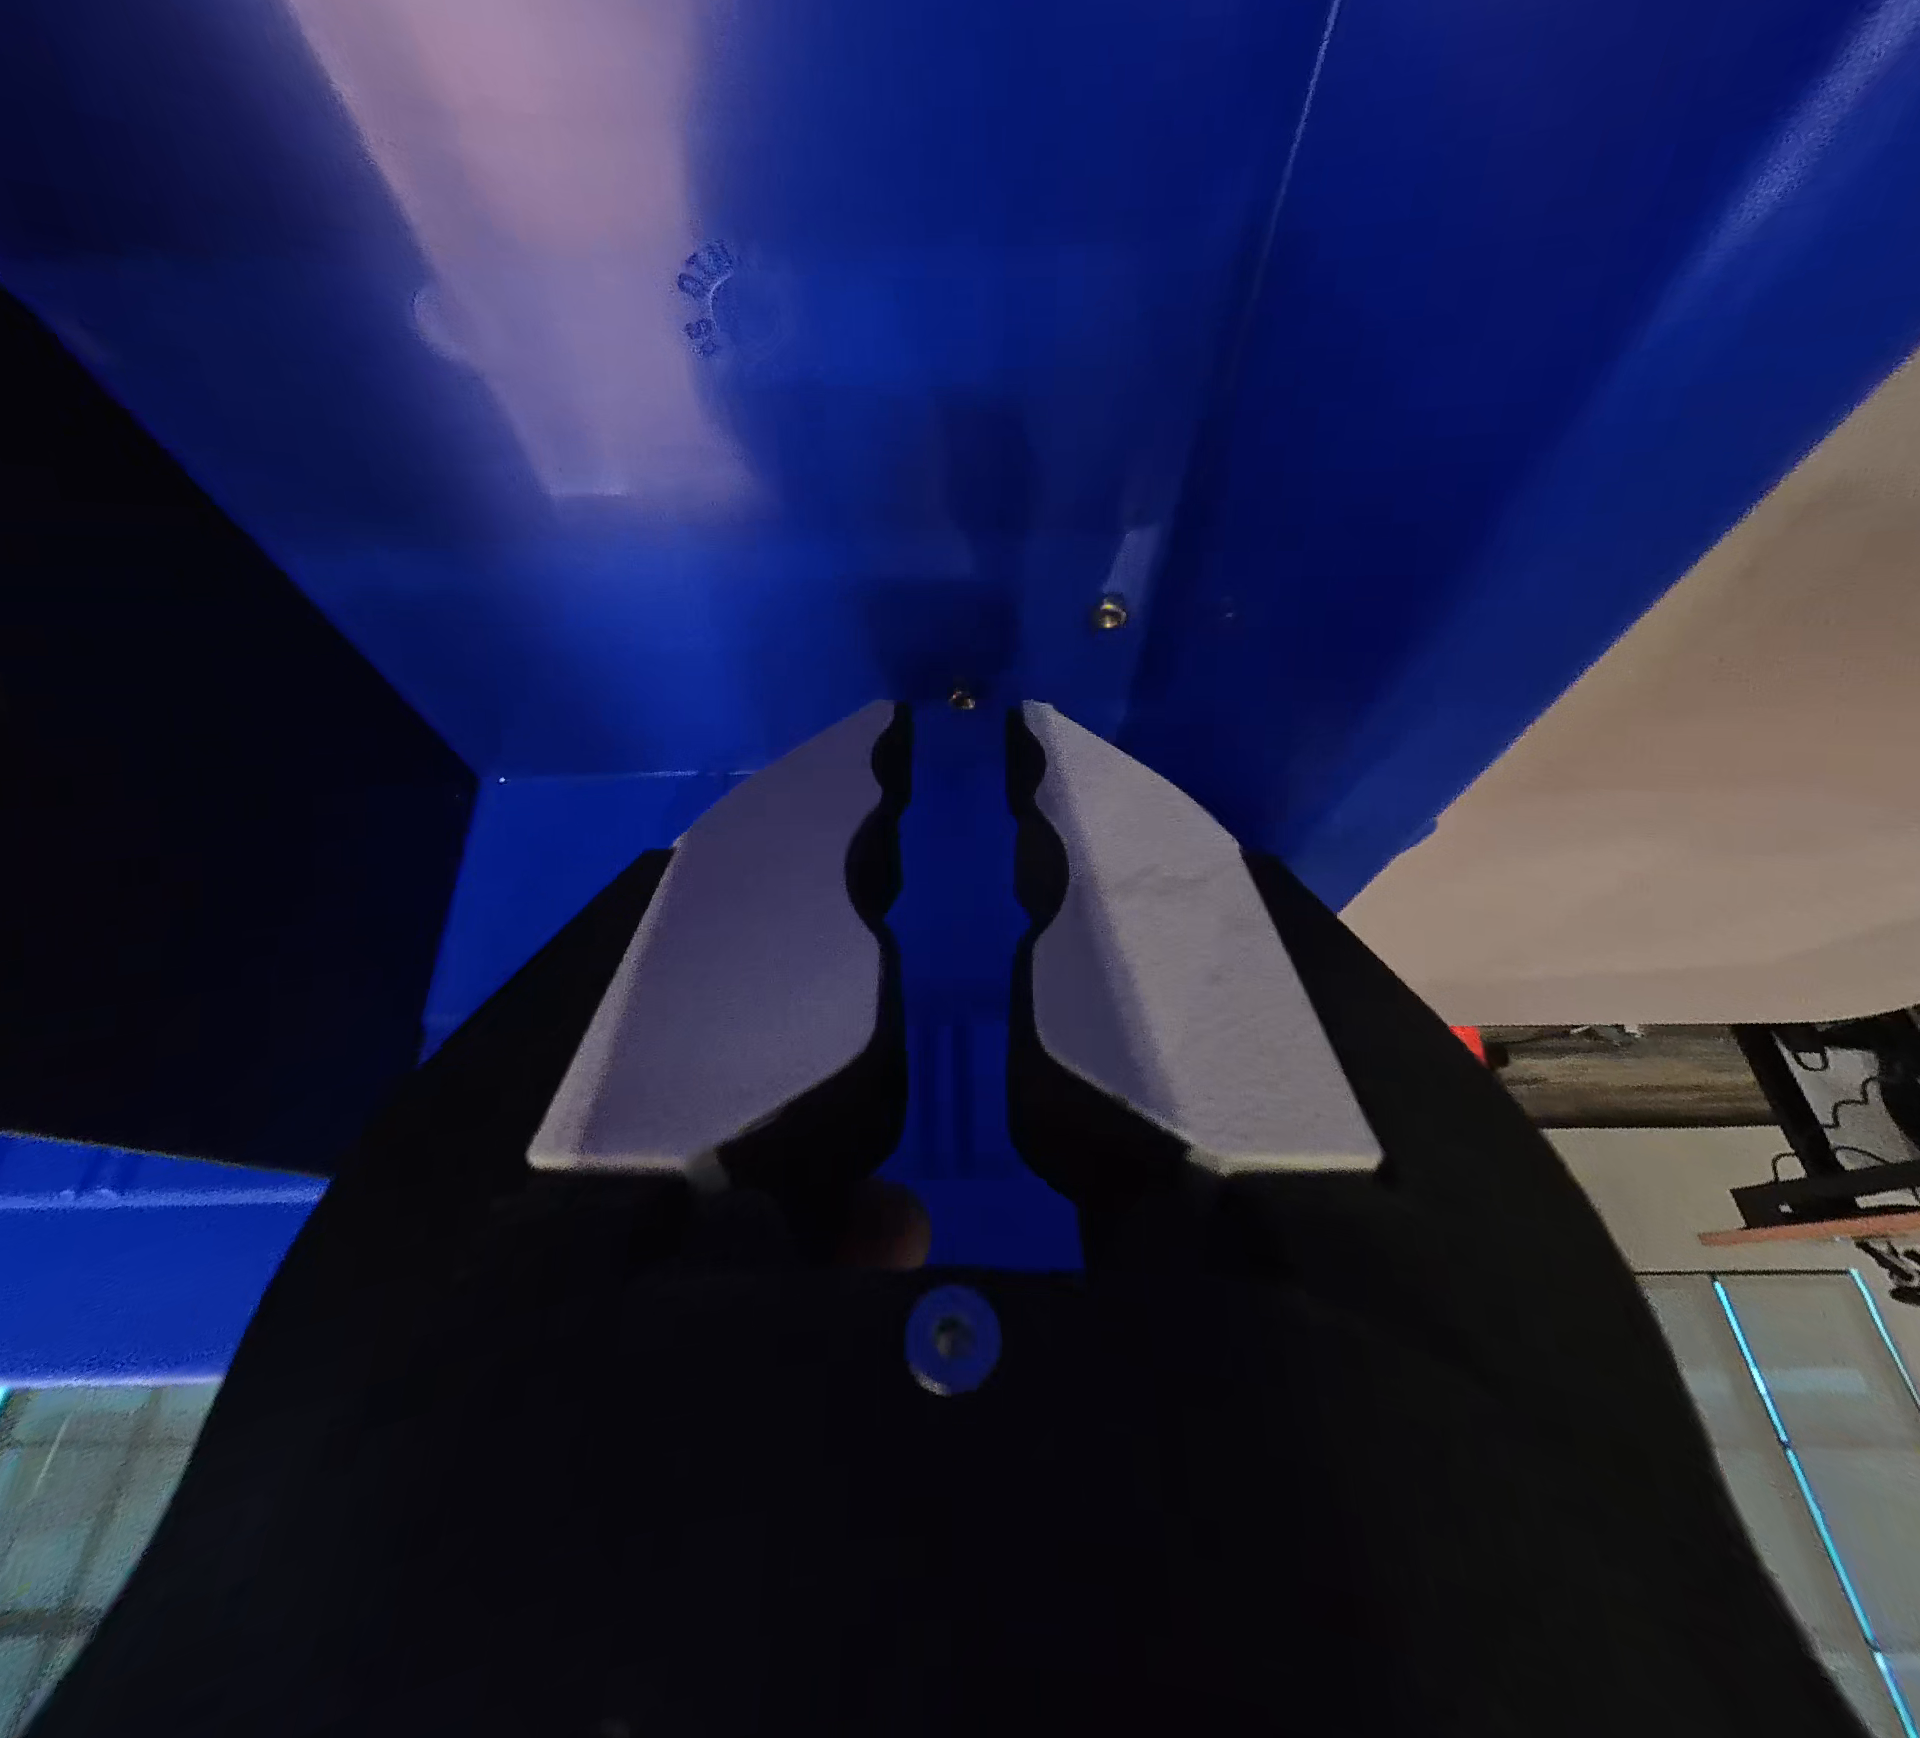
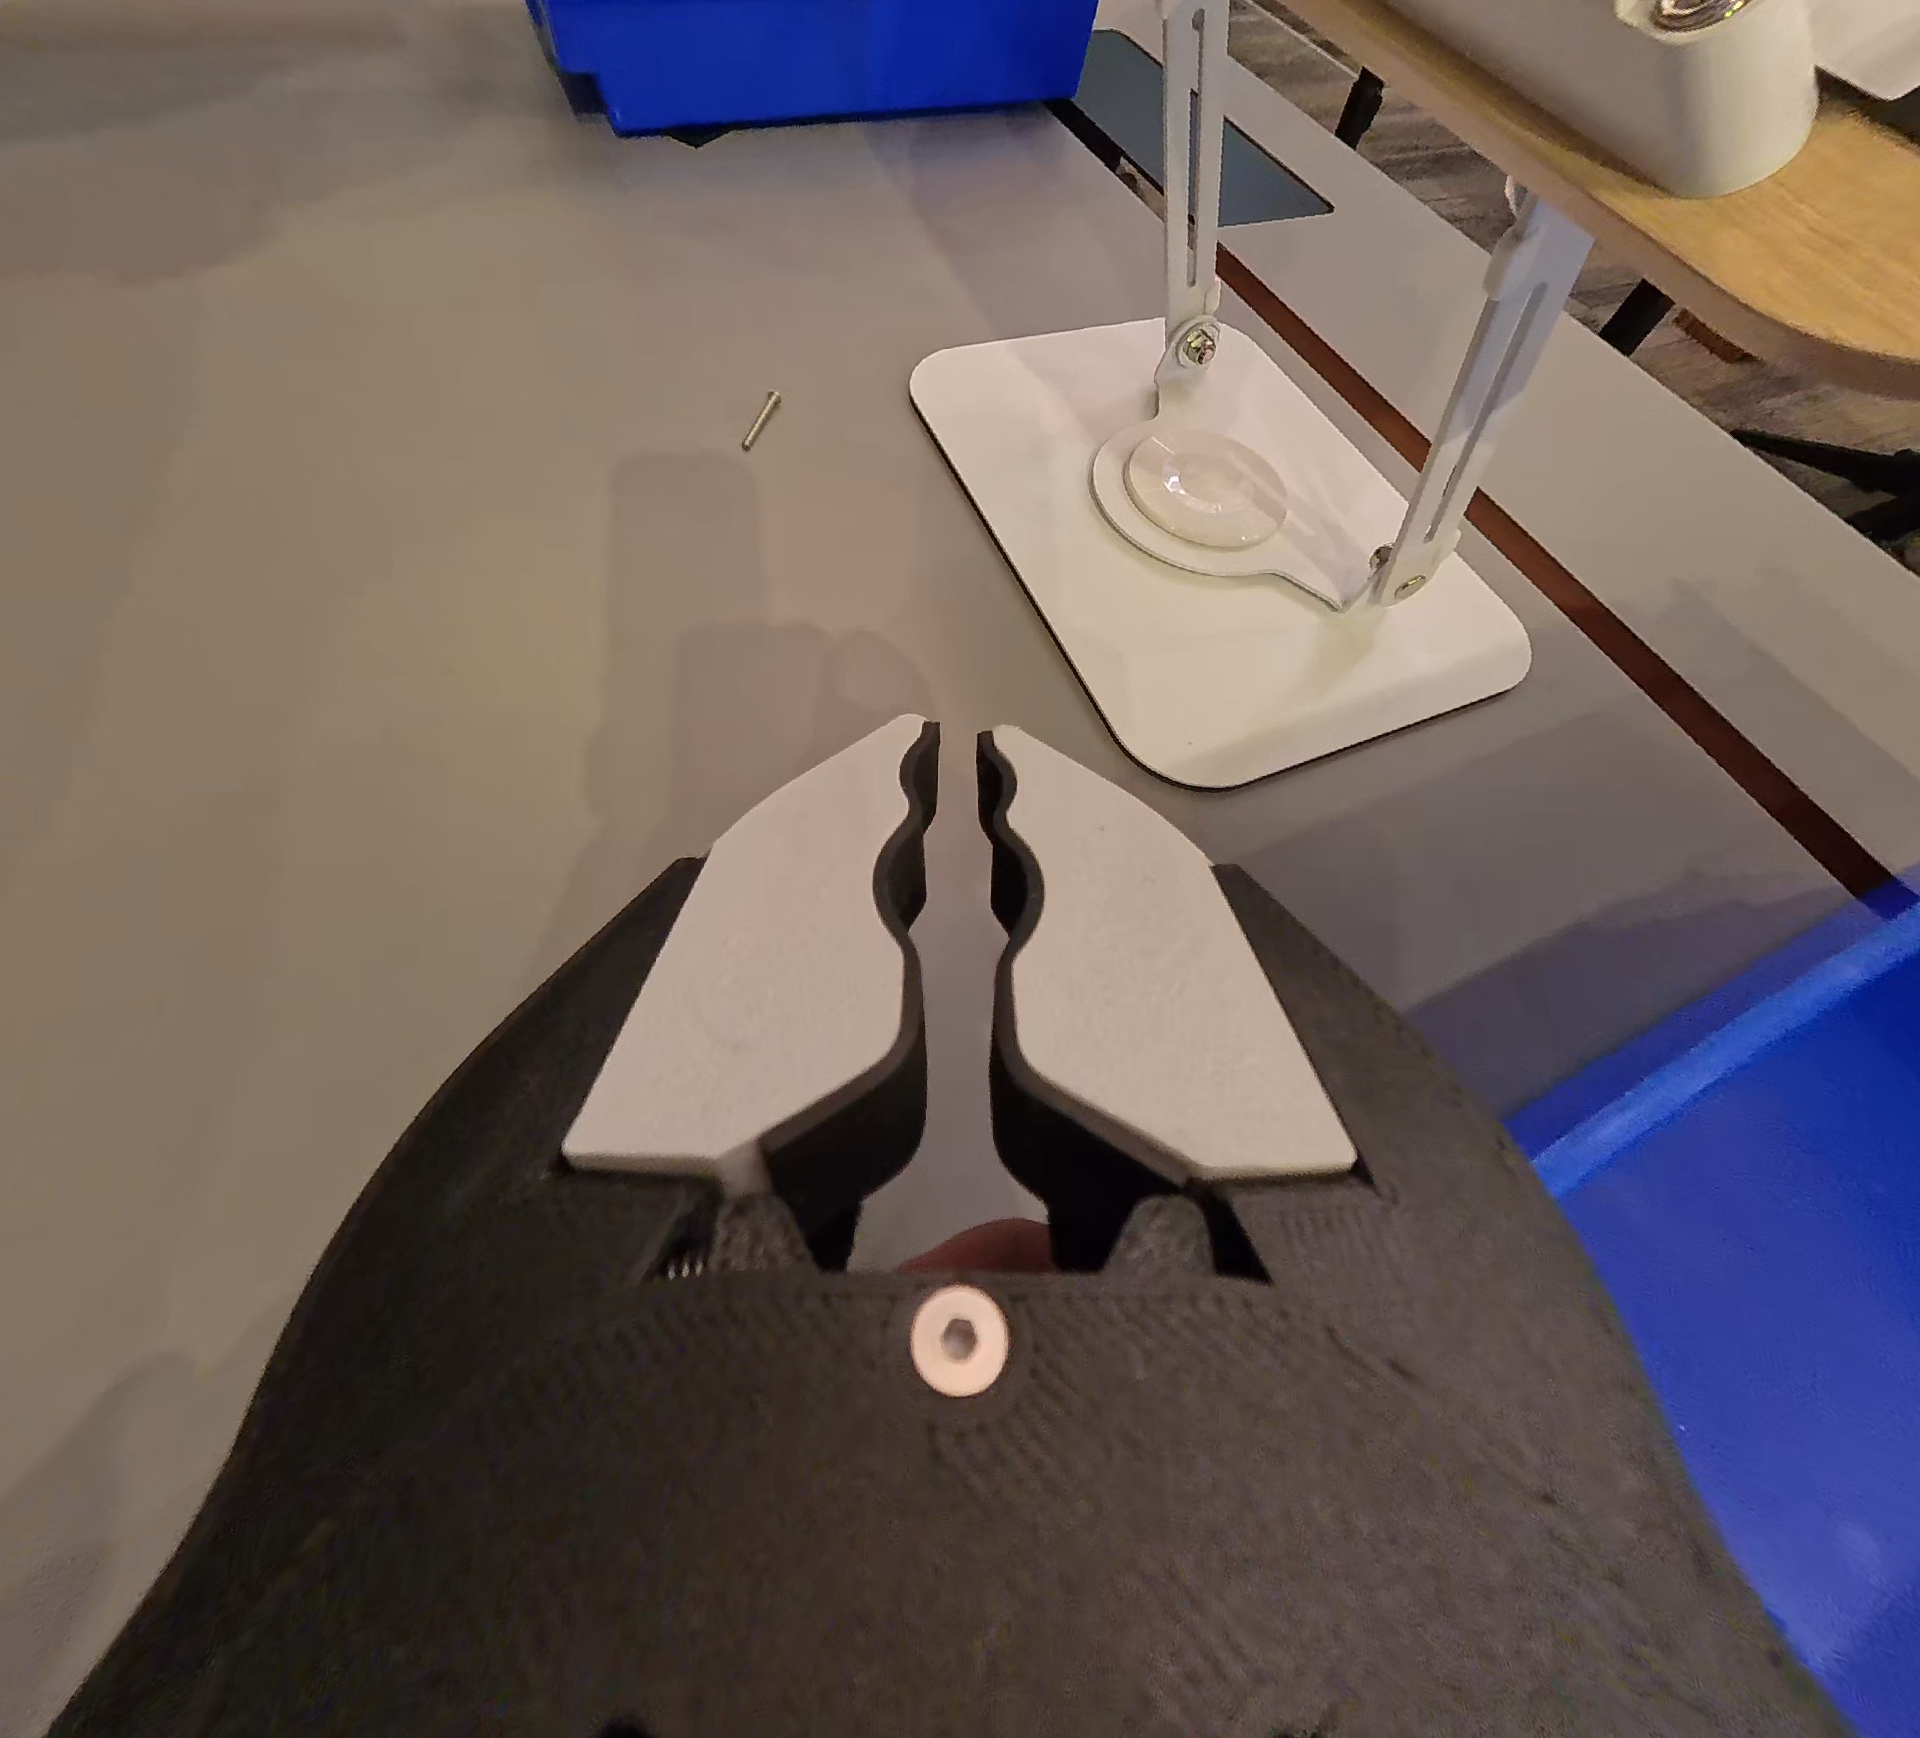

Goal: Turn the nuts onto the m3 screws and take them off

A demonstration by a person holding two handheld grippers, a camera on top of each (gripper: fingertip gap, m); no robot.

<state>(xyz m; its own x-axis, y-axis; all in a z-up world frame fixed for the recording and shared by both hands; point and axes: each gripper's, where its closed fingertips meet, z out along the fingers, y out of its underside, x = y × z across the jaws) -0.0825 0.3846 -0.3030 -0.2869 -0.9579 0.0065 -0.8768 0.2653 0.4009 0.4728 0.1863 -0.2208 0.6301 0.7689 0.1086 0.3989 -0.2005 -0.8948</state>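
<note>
left gripper (image 1: 958, 712) spread inside blue bin (image 1: 935, 182), tips just short of a small brass nut (image 1: 962, 699) | second nut (image 1: 1110, 614) nearby | right gripper (image 2: 957, 734) slightly parted, empty, over table (image 2: 312, 441) | screw (image 2: 761, 421) lay beyond it

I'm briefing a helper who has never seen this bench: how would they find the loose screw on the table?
On the grey table, look between the blue bin at the back and the white stand base. The screw is a thin metal pin lying alone left of that base.
</note>
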